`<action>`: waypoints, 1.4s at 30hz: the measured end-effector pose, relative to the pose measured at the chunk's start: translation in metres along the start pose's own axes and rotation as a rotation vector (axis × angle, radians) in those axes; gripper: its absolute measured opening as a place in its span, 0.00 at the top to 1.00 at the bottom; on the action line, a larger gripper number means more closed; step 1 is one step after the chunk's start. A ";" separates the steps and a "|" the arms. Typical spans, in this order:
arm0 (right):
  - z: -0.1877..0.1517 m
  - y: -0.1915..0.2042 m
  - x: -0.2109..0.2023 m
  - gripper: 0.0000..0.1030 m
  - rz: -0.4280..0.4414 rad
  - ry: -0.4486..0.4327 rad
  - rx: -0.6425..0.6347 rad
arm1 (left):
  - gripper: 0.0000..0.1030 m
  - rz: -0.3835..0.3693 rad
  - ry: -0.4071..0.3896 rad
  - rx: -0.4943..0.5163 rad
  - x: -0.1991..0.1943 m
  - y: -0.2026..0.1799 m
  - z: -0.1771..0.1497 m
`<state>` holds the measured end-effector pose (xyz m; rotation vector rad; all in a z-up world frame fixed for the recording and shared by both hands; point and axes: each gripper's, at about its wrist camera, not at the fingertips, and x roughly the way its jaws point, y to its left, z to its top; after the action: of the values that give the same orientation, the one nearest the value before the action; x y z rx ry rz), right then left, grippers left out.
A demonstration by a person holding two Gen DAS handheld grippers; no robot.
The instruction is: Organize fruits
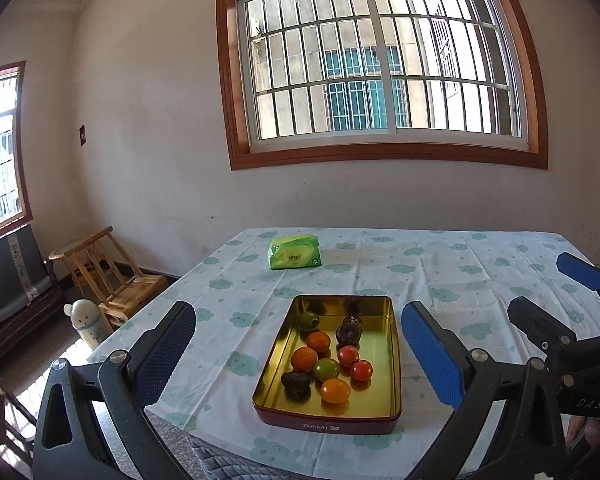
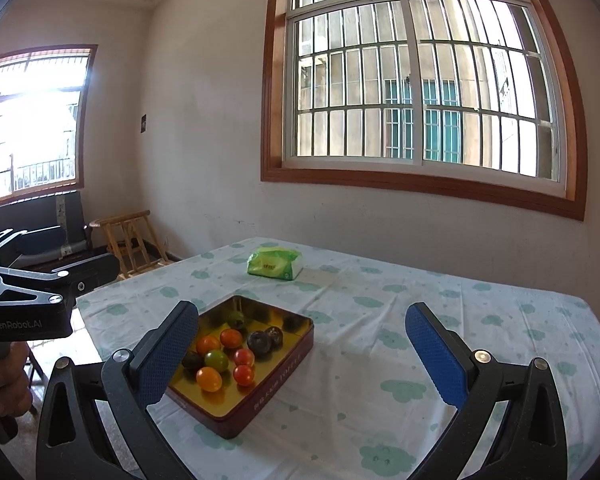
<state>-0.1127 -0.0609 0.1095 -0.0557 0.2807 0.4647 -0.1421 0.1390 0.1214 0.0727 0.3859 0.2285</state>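
A gold-lined tin tray (image 1: 392, 360) (image 2: 296, 344) with red outer walls sits near the table's front edge. Inside lie several small fruits: orange (image 1: 304, 359) (image 2: 209, 378), red (image 1: 361, 370) (image 2: 243, 374), green (image 1: 326, 369) (image 2: 216, 360) and dark brown (image 1: 347, 335) (image 2: 259, 343) ones. My left gripper (image 1: 300, 354) hangs open above and in front of the tray, its blue pads on either side of it. My right gripper (image 2: 302, 354) is open too, to the right of the tray, over bare cloth. Neither holds anything. The right gripper also shows at the right edge of the left wrist view, the left one at the left edge of the right wrist view.
A green tissue pack (image 1: 295, 253) (image 2: 275, 263) lies at the table's far side. The table wears a white cloth (image 2: 380, 360) with teal clouds. Left of the table stand wooden stools (image 1: 112, 276), a white bear-shaped bottle (image 1: 89, 322) and a dark bench (image 1: 16, 280). A hand (image 2: 8, 380) grips the left handle.
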 end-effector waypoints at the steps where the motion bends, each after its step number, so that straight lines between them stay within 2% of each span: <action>1: -0.003 -0.007 0.004 0.00 -0.002 0.016 0.006 | 0.01 -0.006 0.013 0.008 0.004 -0.003 0.000; 4: -0.016 -0.036 0.020 0.00 -0.030 0.076 0.024 | 0.01 -0.026 0.061 0.017 0.018 -0.011 0.001; 7: -0.033 -0.080 0.043 0.00 -0.084 0.176 0.043 | 0.01 -0.040 0.103 0.020 0.032 -0.017 0.000; 11: -0.056 -0.151 0.069 0.00 -0.192 0.286 0.060 | 0.01 -0.028 0.136 0.033 0.049 -0.028 0.000; 14: -0.076 -0.207 0.095 0.00 -0.280 0.413 0.082 | 0.01 -0.022 0.161 0.042 0.061 -0.034 0.001; 18: -0.100 -0.274 0.119 0.00 -0.348 0.538 0.155 | 0.01 -0.010 0.190 0.046 0.076 -0.039 0.002; 22: -0.118 -0.319 0.135 0.00 -0.390 0.611 0.213 | 0.01 0.001 0.214 0.052 0.089 -0.042 0.004; 26: -0.128 -0.345 0.148 0.00 -0.403 0.649 0.257 | 0.01 0.007 0.231 0.057 0.098 -0.044 0.004; 30: -0.137 -0.354 0.165 0.00 -0.389 0.692 0.273 | 0.01 0.010 0.248 0.061 0.104 -0.044 0.004; 42: -0.136 -0.364 0.180 0.00 -0.394 0.665 0.266 | 0.01 0.009 0.275 0.051 0.116 -0.036 -0.002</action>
<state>0.1706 -0.3234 -0.0753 -0.0026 0.9624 -0.0011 -0.0305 0.1314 0.0727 0.0935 0.6653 0.2385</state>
